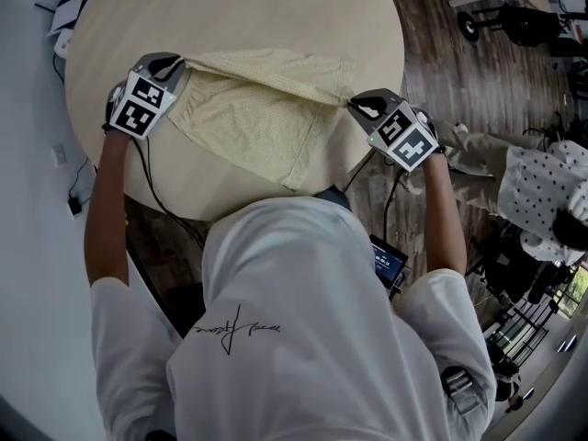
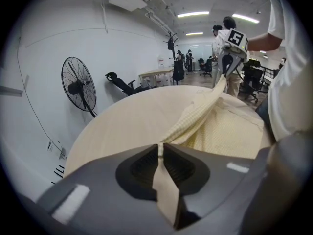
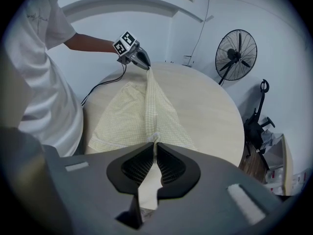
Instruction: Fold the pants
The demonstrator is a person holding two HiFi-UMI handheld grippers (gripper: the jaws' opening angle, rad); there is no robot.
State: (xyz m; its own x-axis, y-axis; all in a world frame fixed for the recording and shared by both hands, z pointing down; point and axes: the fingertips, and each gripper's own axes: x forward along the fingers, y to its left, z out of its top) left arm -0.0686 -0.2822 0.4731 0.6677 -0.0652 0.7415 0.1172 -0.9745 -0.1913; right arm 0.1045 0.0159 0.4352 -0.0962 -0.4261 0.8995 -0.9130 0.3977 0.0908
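Over the table (image 1: 276,7), left claw (image 1: 184,62) and right claw (image 1: 354,105) each pinch the pants (image 1: 257,122) tight.

The pale yellow, finely checked fabric pants (image 1: 253,122) lie on the round light wooden desk (image 1: 276,16), on its near half. One long edge is raised off the surface and pulled taut in a straight ridge. The left end of that ridge is pinched between the closed jaws of the left gripper (image 1: 181,63), and the right end between the closed jaws of the right gripper (image 1: 353,105). A strip of cloth runs through each pair of jaws. Below the ridge the fabric slopes down and spreads flat on the desk in a rough four-sided shape, with soft wrinkles. Its lowest corner reaches close to the desk's near edge.
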